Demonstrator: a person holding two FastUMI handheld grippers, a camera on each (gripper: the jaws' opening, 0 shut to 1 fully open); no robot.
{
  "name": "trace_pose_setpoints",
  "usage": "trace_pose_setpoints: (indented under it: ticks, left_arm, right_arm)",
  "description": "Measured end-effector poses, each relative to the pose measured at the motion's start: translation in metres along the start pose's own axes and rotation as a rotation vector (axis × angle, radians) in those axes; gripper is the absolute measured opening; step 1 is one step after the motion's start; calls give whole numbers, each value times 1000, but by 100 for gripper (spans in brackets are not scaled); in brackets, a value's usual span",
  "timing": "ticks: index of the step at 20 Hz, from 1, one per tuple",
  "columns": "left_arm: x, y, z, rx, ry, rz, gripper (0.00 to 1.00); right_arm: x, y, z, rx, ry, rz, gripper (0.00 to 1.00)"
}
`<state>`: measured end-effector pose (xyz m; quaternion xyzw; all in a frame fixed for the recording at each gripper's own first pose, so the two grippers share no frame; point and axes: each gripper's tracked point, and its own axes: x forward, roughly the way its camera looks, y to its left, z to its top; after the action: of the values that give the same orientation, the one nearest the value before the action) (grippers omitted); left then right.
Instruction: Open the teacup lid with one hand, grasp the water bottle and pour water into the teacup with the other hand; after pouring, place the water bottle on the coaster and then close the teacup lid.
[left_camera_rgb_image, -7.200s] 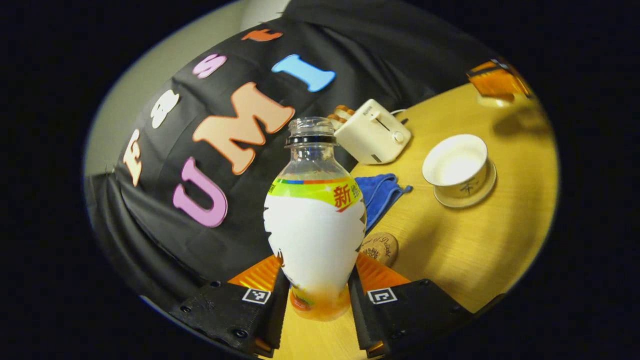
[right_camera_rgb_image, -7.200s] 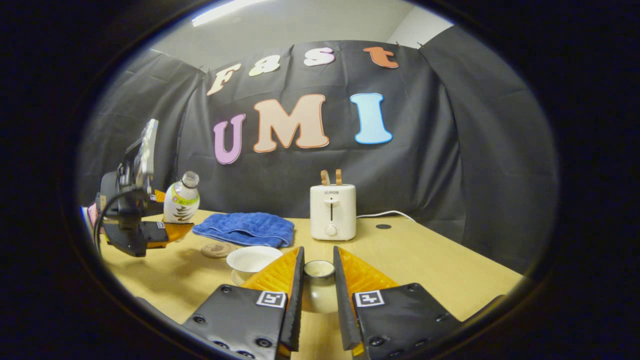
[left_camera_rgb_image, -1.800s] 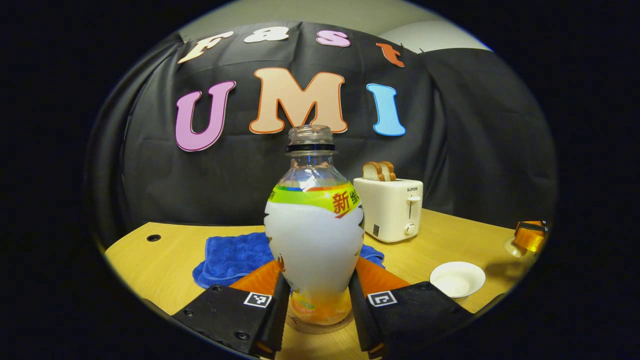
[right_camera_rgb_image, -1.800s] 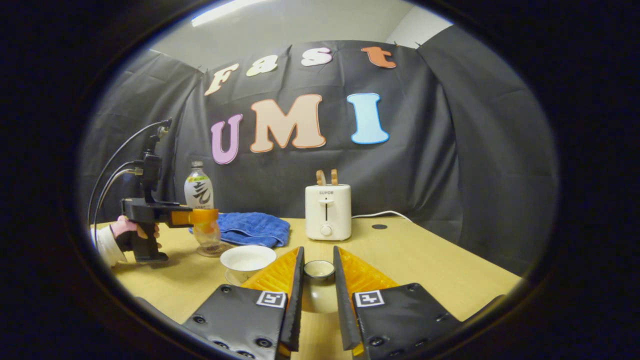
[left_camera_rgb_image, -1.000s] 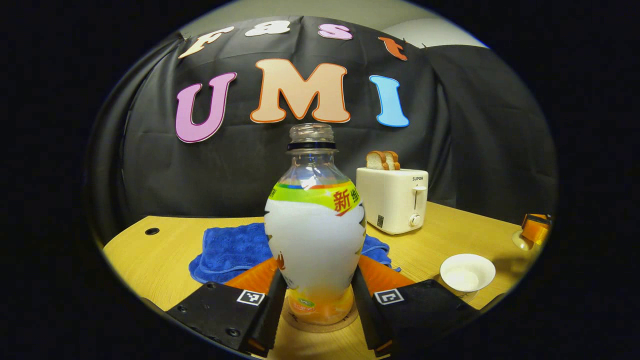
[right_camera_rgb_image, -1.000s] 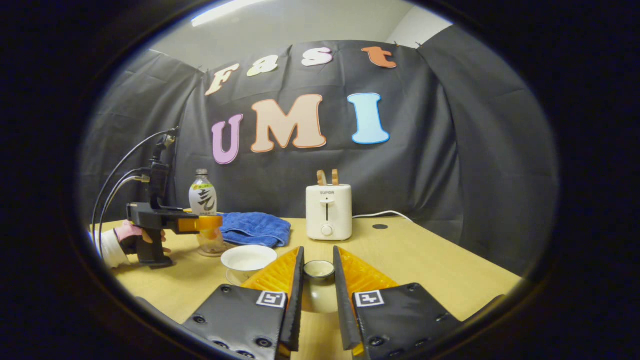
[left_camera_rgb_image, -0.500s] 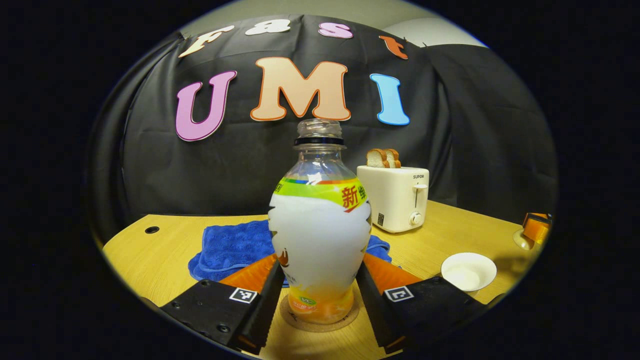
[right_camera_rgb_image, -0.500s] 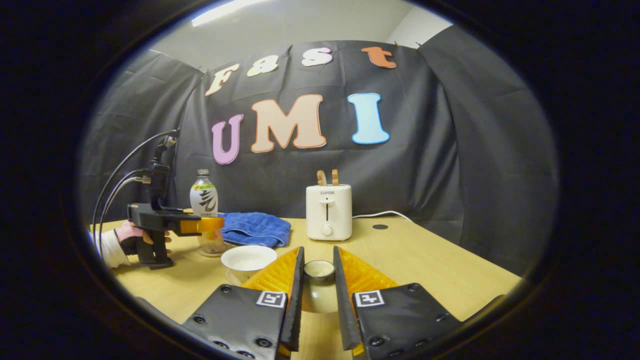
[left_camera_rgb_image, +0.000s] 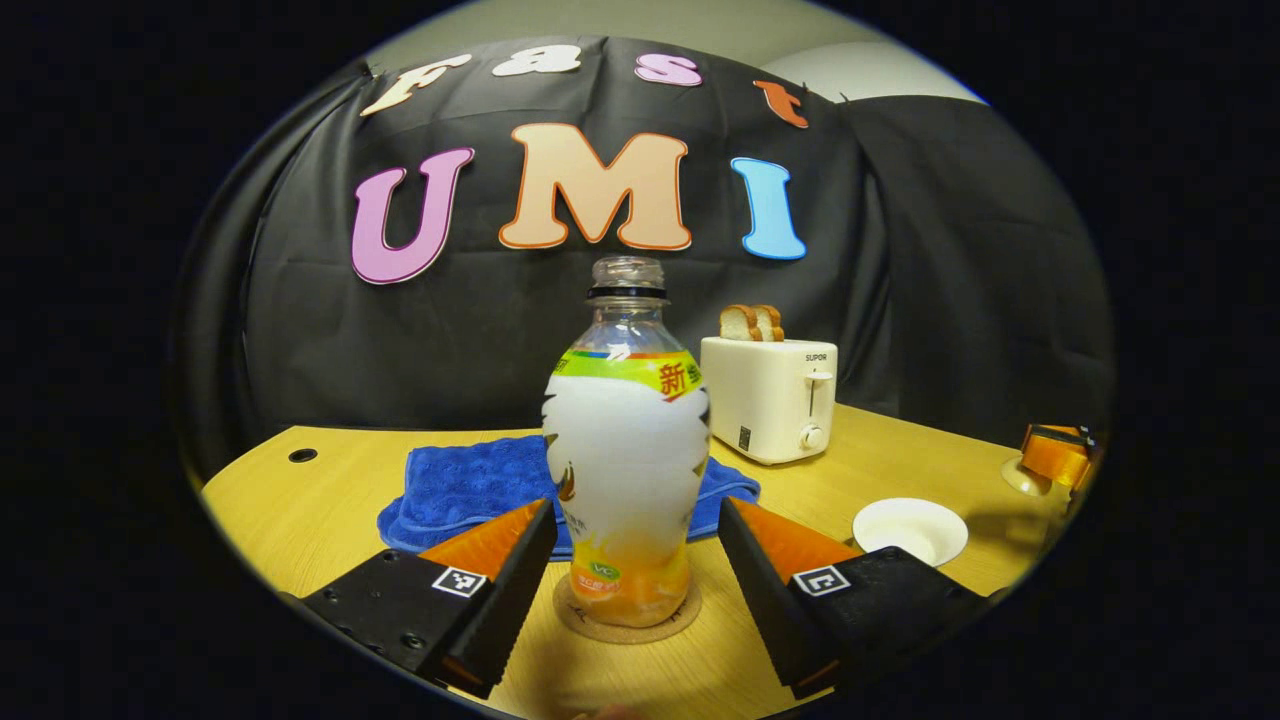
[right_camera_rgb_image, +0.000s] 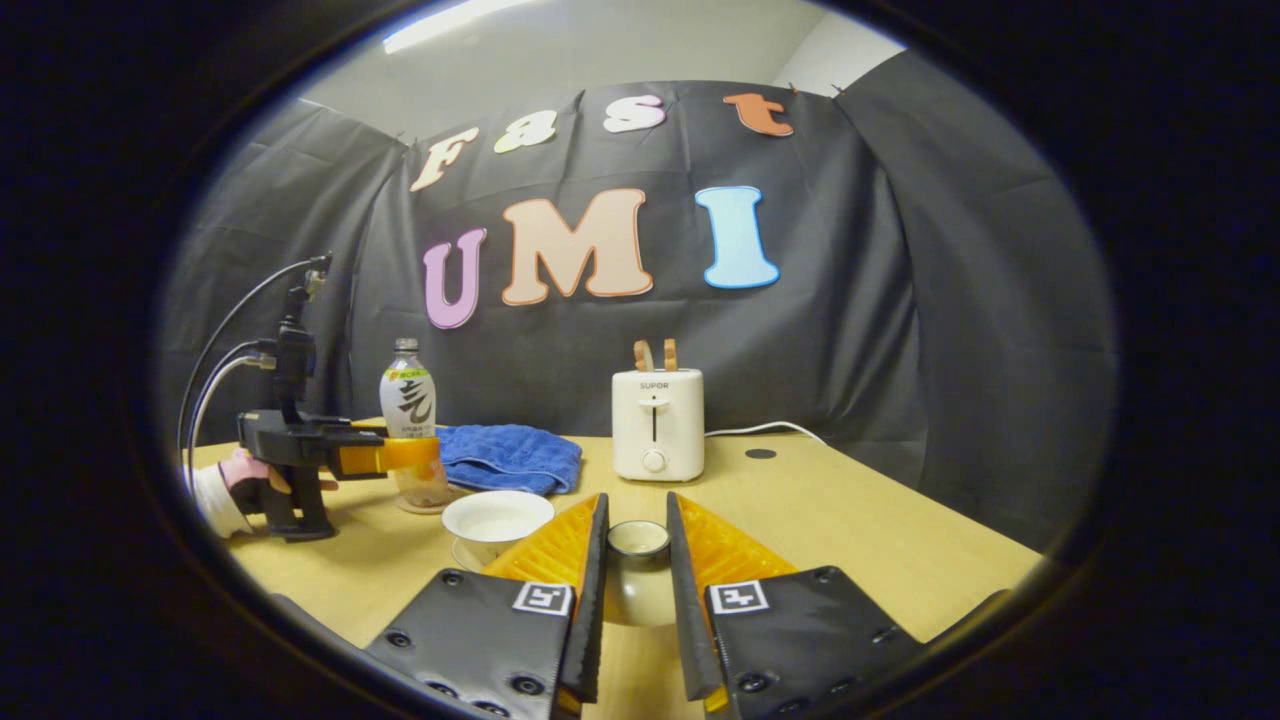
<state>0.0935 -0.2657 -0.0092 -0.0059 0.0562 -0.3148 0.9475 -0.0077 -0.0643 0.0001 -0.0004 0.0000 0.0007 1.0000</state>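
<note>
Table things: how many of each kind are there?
Clear plastic bottle: 1
Round cork coaster: 1
White teacup: 1
Pale teacup lid: 1
Blue cloth: 1
White toaster: 1
Total: 6

My left tongs (left_camera_rgb_image: 630, 560) are spread apart, clear of the water bottle (left_camera_rgb_image: 625, 470) standing upright on the coaster (left_camera_rgb_image: 627, 618); uncovered teacup (left_camera_rgb_image: 910, 528) sits far right on tabletop (left_camera_rgb_image: 300, 500).

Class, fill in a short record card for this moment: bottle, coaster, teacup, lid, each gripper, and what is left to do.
bottle: clear plastic bottle with white label, upright on coaster
coaster: round cork coaster on wooden table
teacup: white porcelain teacup, uncovered
lid: white porcelain lid, held
left gripper: open, fingers clear of bottle
right gripper: shut on lid
left to do: close teacup
</note>
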Motion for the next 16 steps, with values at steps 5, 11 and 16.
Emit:
trace_pose_setpoints:
  ticks: [5,11,16]
  left_arm:
    - [-25,6,5,-19,-44,17,95]
    - [-60,12,4,8,-65,16,95]
    - [-91,48,10,26,-115,157,95]
  right_arm:
    - [0,0,0,0,1,0,35]
    - [0,-1,1,-1,1,-4,35]
    - [5,11,0,0,2,25,35]
